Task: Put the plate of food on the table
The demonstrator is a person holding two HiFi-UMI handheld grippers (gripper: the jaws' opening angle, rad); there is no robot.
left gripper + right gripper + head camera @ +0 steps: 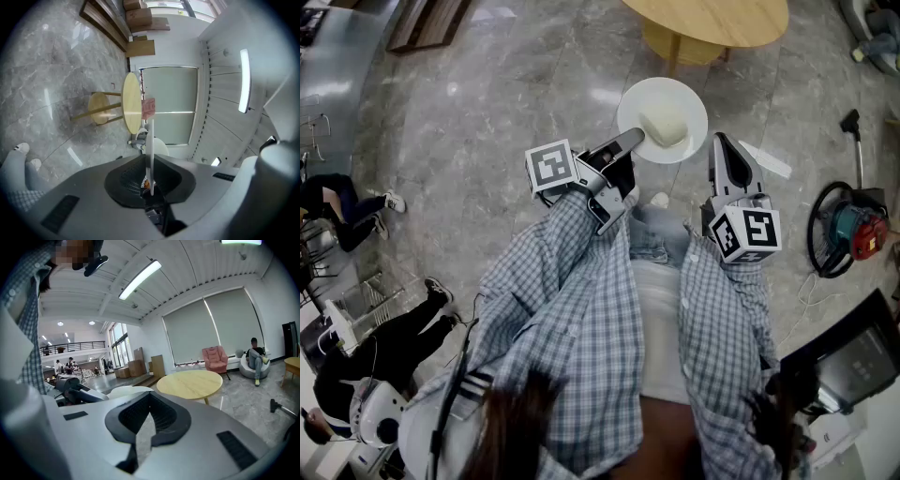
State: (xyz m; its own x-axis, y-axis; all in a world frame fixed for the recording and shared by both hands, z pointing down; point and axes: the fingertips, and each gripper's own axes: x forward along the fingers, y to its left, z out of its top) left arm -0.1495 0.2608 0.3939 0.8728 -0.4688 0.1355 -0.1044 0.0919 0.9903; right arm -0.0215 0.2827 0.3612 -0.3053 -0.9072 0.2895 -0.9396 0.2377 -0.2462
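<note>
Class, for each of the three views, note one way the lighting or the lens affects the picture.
Head view: ceiling lights glare as pale patches on the polished floor. Left gripper view: fisheye, dark corners; the ceiling lamp is blown out, the plate shows edge-on. Right gripper view: straight ceiling lines bow; a mosaic patch sits top left.

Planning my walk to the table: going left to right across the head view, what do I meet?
Bystanders in black → left hand-held gripper → plate → right hand-held gripper → vacuum cleaner.
</note>
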